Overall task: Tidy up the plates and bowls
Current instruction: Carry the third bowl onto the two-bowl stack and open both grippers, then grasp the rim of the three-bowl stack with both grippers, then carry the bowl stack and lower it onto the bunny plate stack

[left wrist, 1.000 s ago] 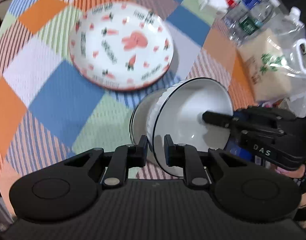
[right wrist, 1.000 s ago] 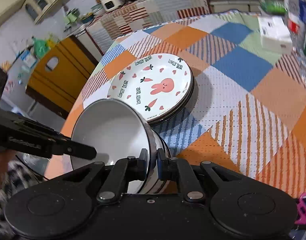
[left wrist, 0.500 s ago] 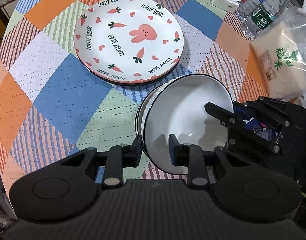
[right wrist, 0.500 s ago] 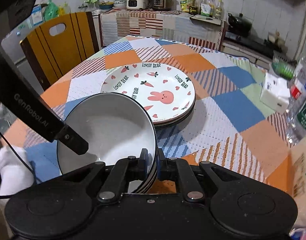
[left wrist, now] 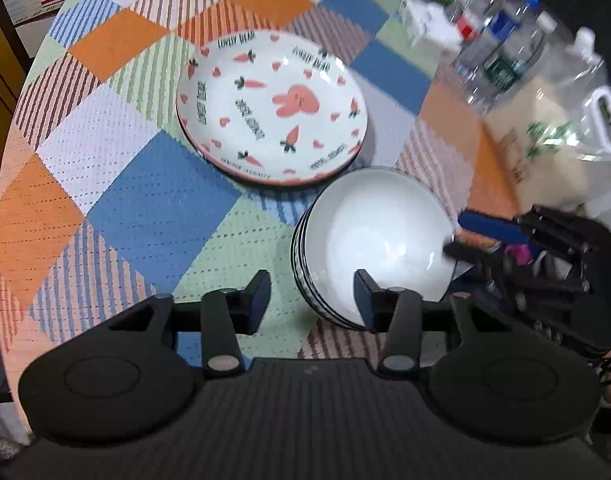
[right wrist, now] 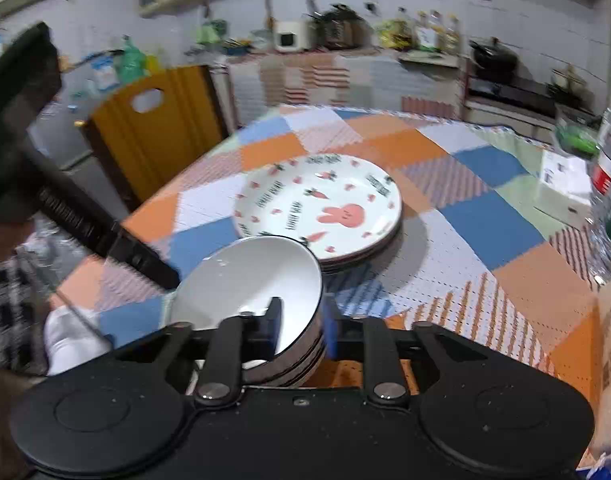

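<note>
Released since the earlier frame, white black-rimmed ceramic bowl [left wrist: 375,240] sits nested beside rabbit-print plate [left wrist: 271,106]; left tongs [left wrist: 312,294] spread, right tongs [right wrist: 301,330] spread astride its rim.

Checkered tablecloth [left wrist: 153,208]; water bottles [left wrist: 501,52]; rice bag [left wrist: 545,152]; yellow chair [right wrist: 153,128]; white box [right wrist: 565,180].

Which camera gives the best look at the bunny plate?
The left wrist view: it looks down on the bunny plate, showing the full face and rim. The right wrist view catches it at a low angle, blurrier, with the bowl covering its near edge.
</note>
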Motion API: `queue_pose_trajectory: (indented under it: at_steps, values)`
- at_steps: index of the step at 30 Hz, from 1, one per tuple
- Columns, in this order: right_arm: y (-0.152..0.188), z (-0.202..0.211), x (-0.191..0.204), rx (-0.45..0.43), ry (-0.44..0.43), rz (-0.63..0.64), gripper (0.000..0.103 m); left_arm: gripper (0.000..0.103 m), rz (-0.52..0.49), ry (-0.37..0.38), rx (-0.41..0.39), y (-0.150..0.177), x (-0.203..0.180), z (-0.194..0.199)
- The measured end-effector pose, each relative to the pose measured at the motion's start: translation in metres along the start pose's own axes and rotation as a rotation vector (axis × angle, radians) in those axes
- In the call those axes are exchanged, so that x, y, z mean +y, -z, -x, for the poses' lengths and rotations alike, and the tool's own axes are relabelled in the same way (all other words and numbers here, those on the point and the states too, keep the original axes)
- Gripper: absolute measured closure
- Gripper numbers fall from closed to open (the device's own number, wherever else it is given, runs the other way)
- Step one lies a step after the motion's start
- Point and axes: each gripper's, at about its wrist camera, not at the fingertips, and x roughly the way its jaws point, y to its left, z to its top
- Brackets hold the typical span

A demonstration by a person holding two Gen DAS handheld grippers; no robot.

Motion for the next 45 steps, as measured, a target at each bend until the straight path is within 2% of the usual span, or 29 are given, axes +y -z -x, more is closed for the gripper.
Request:
queue_pose_trajectory:
  at_steps: [3,5,9,11,13,16,19,22,25,28,33,38,45]
  values:
    - [0.01,0.01,0.0,-0.009,-0.057,0.08,0.04,0.046,-0.001,0.037,-0.059,0.004,0.007,0.007]
    - [0.02,0.011,0.003,0.0,-0.079,0.138,0.032,0.038,-0.012,0.047,-0.083,0.007,0.007,0.007]
    - [0.038,-0.007,0.006,0.052,-0.096,0.169,0.026,0.034,-0.017,0.053,-0.095,0.009,0.008,-0.009]
    - [0.044,-0.022,0.005,0.082,-0.086,0.163,0.024,0.033,-0.007,0.054,-0.072,0.008,0.011,-0.025]
    - [0.047,-0.038,0.005,0.121,-0.081,0.169,0.017,0.033,-0.001,0.056,-0.042,0.007,0.013,-0.04]
    - [0.05,-0.053,0.007,0.13,-0.06,0.207,0.017,0.036,0.004,0.076,-0.015,0.006,0.015,-0.055]
    - [0.048,-0.064,0.007,0.132,-0.116,0.227,0.016,0.037,0.015,0.101,0.011,0.005,0.015,-0.067]
    - [0.05,-0.074,0.008,0.128,-0.139,0.251,0.014,0.041,0.046,0.139,0.004,0.007,0.018,-0.073]
    - [0.052,-0.083,0.011,0.119,-0.154,0.26,0.012,0.052,0.117,0.172,0.022,0.01,0.024,-0.084]
    - [0.052,-0.091,0.01,0.115,-0.168,0.257,0.009,0.058,0.108,0.165,0.022,0.014,0.025,-0.09]
    - [0.058,-0.096,0.01,0.065,-0.178,0.27,0.003,0.059,0.092,0.188,0.002,0.016,0.028,-0.09]
    - [0.067,-0.09,0.013,0.005,-0.167,0.257,0.004,0.059,0.084,0.18,-0.009,0.019,0.026,-0.089]
    - [0.071,-0.079,0.024,-0.007,-0.144,0.304,0.004,0.059,0.061,0.15,-0.004,0.022,0.017,-0.076]
